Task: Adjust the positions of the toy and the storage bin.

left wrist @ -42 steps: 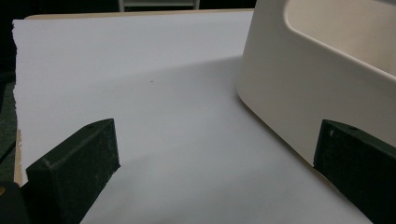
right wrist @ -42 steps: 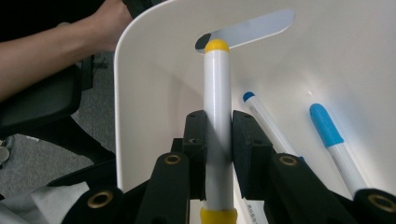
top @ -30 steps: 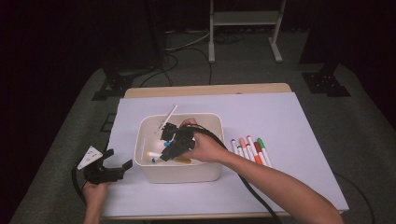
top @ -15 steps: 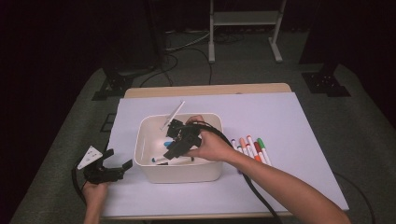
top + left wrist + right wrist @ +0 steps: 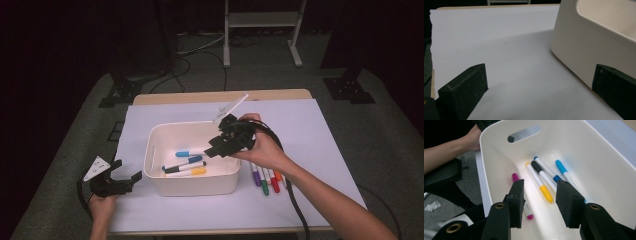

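My table (image 5: pixel 300 200) is covered by a white sheet (image 5: pixel 320 125), with a strip of bare wood showing along its far edge. Around it lies grey carpet, with cables and black stand feet on the floor, a white metal frame beyond, and darkness behind.

My right gripper (image 5: pixel 220 145) hangs over the white bin (image 5: pixel 192 185) at its right end, jaws parted with nothing between them. Through its own camera I look down on the markers in the bin: a yellow-capped one (image 5: pixel 539 182), a black-capped one (image 5: pixel 543 176), two blue ones (image 5: pixel 546 171), and a pink marker (image 5: pixel 524 203) partly hidden behind my left jaw.

More markers (image 5: pixel 265 177), purple, green, red and orange among them, lie side by side on the sheet just right of the bin.

My left gripper (image 5: pixel 117 181) rests low on the sheet near the bin's left wall (image 5: pixel 584 50), jaws spread wide and empty.
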`<state>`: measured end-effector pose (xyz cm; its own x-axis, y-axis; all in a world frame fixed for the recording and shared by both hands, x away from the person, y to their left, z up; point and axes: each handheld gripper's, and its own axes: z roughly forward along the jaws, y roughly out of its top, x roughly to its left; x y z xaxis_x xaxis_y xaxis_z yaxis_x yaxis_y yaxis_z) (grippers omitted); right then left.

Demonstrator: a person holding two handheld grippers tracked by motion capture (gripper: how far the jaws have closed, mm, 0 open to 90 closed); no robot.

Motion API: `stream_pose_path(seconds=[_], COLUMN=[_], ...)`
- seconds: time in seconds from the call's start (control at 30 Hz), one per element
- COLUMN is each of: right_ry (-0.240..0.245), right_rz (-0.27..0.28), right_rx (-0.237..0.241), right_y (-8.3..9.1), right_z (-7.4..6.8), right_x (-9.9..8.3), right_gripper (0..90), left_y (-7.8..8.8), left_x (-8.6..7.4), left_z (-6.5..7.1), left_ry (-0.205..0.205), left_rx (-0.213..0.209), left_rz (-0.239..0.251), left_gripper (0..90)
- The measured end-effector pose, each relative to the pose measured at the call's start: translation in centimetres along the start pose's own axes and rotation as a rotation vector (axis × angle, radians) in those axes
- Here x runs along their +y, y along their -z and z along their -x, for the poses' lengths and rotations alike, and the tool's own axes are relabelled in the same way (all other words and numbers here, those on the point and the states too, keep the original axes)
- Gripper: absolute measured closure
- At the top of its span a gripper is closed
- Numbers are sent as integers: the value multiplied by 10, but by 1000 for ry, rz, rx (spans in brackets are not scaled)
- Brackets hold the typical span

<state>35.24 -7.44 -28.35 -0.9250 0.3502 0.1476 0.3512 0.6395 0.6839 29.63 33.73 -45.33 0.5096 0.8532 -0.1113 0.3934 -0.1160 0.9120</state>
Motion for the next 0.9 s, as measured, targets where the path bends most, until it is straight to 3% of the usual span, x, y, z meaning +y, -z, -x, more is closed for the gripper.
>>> stream_pose_path(seconds=[0.3,0.5,0.63,0.9], right_ry=[-84,-142,-173,-268], right_rz=[53,69,61,44], right_rx=[-65,-117,-169,-204], right_y=[43,63,69,66], right_z=[17,29,38,59], right_x=[-37,-69,-90,-137], right_gripper=[570,563,559,557], left_y=[0,0,0,0], left_x=[0,0,0,0], left_z=[0,0,0,0], left_ry=[-3,-6,-4,-7], left_rx=[1,2,4,6], left_rz=[-6,-6,-6,-4], left_gripper=[0,0,0,0])
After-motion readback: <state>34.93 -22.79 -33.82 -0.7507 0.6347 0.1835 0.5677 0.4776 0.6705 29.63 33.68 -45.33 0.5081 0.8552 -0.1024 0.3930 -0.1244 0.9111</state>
